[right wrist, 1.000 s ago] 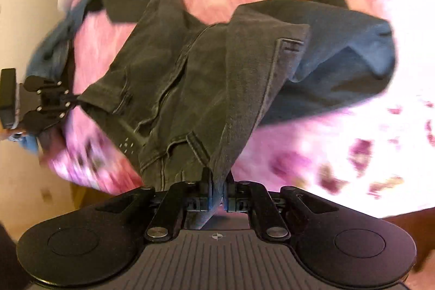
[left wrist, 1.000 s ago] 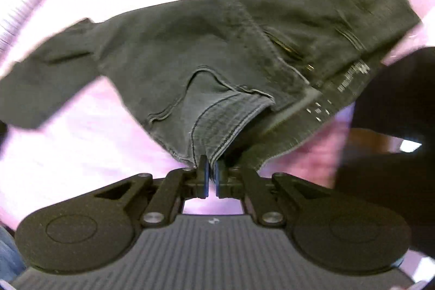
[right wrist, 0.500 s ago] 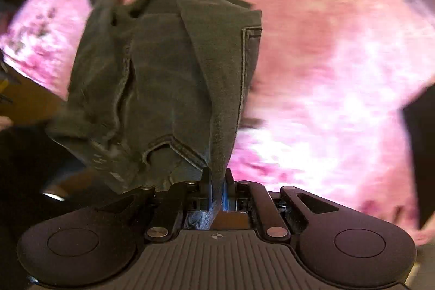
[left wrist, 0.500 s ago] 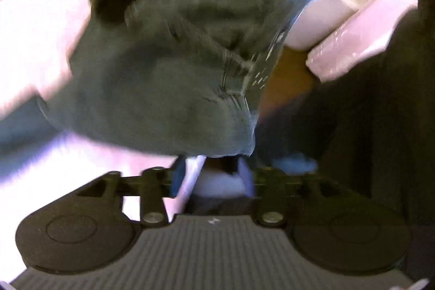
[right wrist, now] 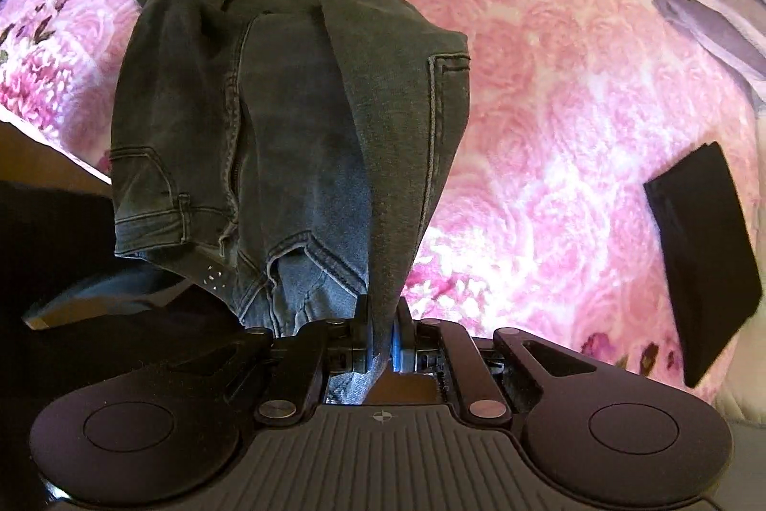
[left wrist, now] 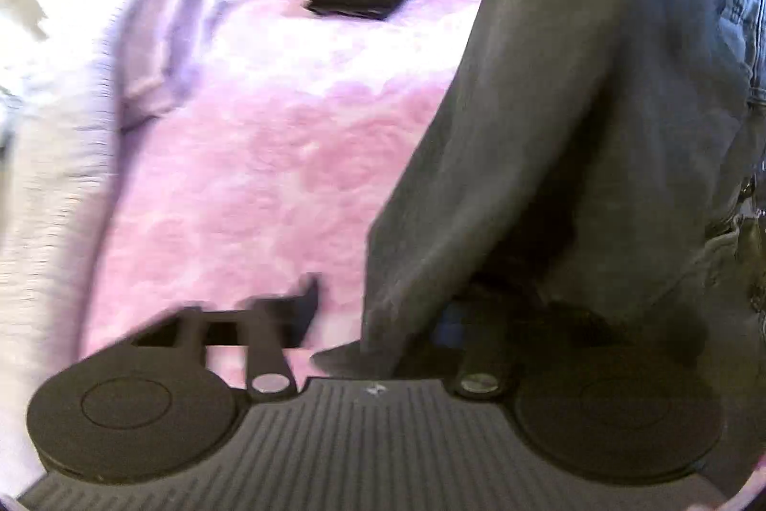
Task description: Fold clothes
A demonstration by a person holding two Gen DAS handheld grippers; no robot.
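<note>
Left gripper [left wrist: 378,319]: blurred, jaws closing, a fold of the jeans [left wrist: 574,128] between them; whether the pads press on it cannot be told. Jeans [right wrist: 287,137]: dark grey, hanging over the pink blanket [right wrist: 550,80], clamped at one edge by the right gripper [right wrist: 381,334]. Right of the jeans, a folded black garment [right wrist: 704,252] lies flat on the blanket. No containers are visible.
</note>
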